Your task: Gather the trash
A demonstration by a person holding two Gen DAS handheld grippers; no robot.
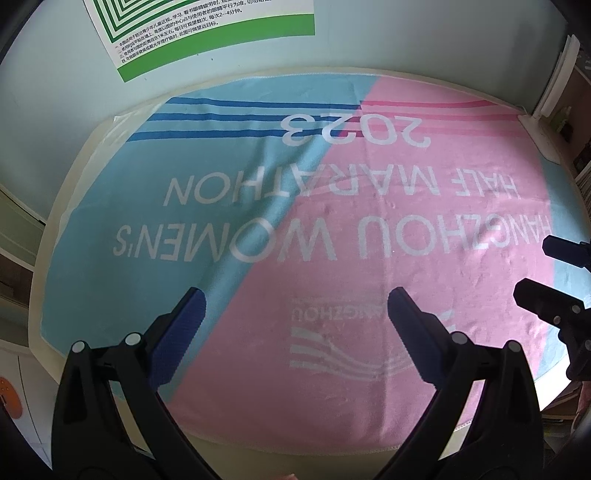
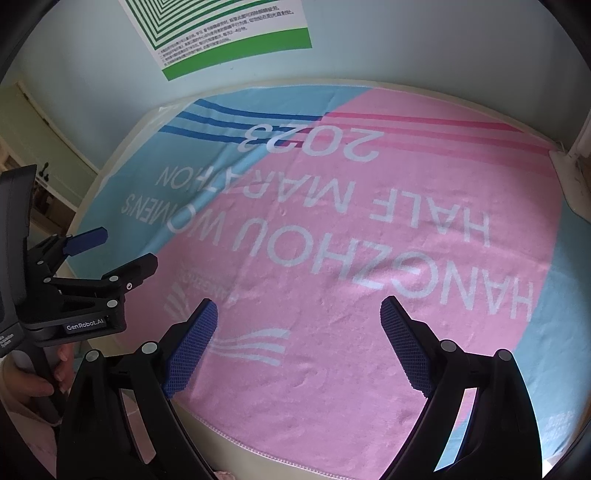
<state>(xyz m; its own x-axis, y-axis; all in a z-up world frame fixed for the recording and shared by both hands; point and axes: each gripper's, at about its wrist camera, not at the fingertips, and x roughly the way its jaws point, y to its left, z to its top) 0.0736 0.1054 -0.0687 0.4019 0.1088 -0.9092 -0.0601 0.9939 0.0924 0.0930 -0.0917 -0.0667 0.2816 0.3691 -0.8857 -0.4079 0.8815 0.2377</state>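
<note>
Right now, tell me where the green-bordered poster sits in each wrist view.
Left wrist view: green-bordered poster on the wall, top, left of centre.
Right wrist view: the poster again on the wall, top, left of centre.
Shared landmark: the white "2023" on the pink and blue towel, just below it.

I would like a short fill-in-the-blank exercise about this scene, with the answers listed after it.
1. The towel on the table is pink and light ____.
2. The year printed on the towel is ____.
3. Both the left claw and the right claw are ____.
4. The poster on the wall has a ____ border.

Answers: blue; 2023; open; green
</note>
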